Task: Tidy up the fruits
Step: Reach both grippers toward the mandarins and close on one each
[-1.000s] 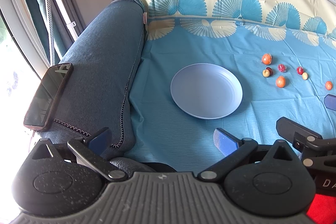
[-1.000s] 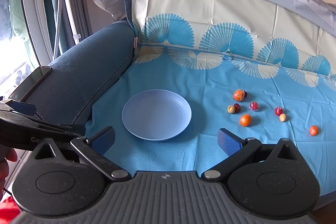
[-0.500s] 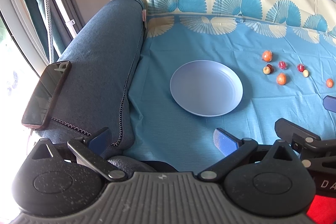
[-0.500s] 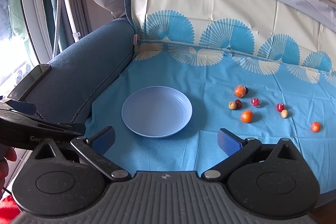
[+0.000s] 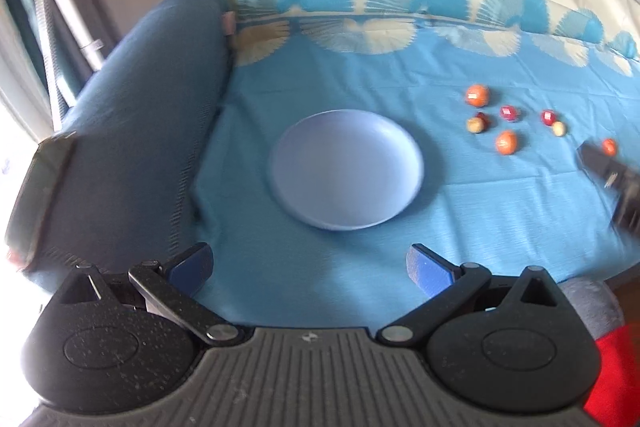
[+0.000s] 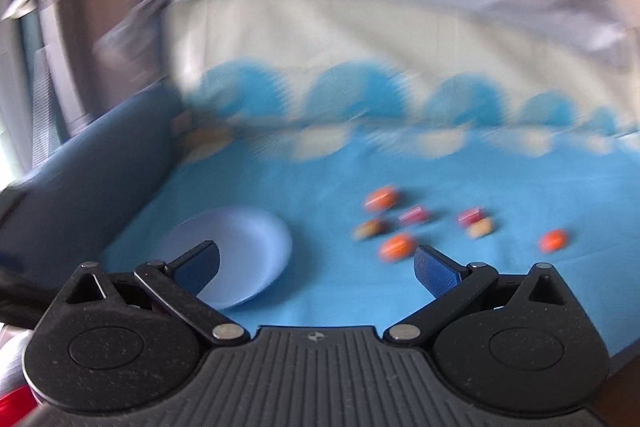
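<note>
A sofa seat draped in a smooth blue cloth with pale fan prints (image 5: 320, 75) carries everything here, with the dark blue fabric armrest (image 5: 152, 115) rising along its left side. Near the middle of the cloth lies the round, shallow, pale lavender plastic plate (image 5: 412, 163), empty, and to its right, well apart from its rim, sits the loose scatter of small round fruits (image 5: 508, 123): three orange ones, two dark red ones, two beige ones, with another dark one tucked against a beige one. The left gripper (image 5: 310, 263) hovers low over the near edge of the cloth with its blue-padded fingers spread wide and nothing between them; the right gripper (image 6: 316, 261) is likewise spread and empty, pointed toward the fruits, though its view is smeared by blur. Judging by size, each fruit looks light and firm but apt to roll on the slick cloth, so a pinch across the widest part, straight from above, seems the safest hold; the soft seat beneath may give under pressure. The nearest orange fruit (image 6: 396, 246) lies just beyond the right gripper's right finger and looks like the natural first pick.
</note>
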{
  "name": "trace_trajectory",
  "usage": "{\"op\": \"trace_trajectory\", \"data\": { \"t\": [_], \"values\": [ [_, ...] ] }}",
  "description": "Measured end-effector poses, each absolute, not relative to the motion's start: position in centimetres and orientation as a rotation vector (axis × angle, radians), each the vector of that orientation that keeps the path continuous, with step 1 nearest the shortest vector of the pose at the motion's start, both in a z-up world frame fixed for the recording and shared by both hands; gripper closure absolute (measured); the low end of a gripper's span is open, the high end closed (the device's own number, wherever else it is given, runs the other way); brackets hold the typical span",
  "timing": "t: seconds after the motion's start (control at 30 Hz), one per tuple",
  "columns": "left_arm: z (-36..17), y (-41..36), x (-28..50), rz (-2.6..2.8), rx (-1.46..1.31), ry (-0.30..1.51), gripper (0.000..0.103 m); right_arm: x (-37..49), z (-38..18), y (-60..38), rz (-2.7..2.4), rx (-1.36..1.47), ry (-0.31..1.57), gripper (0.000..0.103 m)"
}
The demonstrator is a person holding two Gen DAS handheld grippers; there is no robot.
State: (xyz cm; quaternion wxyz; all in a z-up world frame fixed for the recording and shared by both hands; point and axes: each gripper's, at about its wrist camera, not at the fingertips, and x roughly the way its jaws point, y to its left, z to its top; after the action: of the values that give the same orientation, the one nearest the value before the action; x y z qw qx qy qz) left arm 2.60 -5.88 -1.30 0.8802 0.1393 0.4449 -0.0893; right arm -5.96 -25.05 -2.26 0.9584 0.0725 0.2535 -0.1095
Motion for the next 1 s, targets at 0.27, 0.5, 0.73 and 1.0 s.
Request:
{"op": "trace_trajectory", "data": {
  "t": [0.27,0.5,0.73,1.0],
  "values": [
    [-4.5,-18.6,6.0,-0.337,0.338,0.869,0.000,-7.9,-2.5,-42.8,-0.645,0.229,0.387,0.001],
    [-10.6,-28.2,11.0,-0.348,0.328,0.903,0.000,-9.9,-9.0,-66.8,-1.068,0.611,0.391,0.001],
    [-16.9,-33.2,15.3,-0.343,0.304,0.989,0.000,-8.1,-18.8,-79.6,-1.150,0.648,0.500,0.001],
    [-19.8,-36.3,18.9,-0.317,0.282,1.054,0.000,-2.3,-26.4,-88.2,-1.242,0.643,0.604,0.001]
  ]
}}
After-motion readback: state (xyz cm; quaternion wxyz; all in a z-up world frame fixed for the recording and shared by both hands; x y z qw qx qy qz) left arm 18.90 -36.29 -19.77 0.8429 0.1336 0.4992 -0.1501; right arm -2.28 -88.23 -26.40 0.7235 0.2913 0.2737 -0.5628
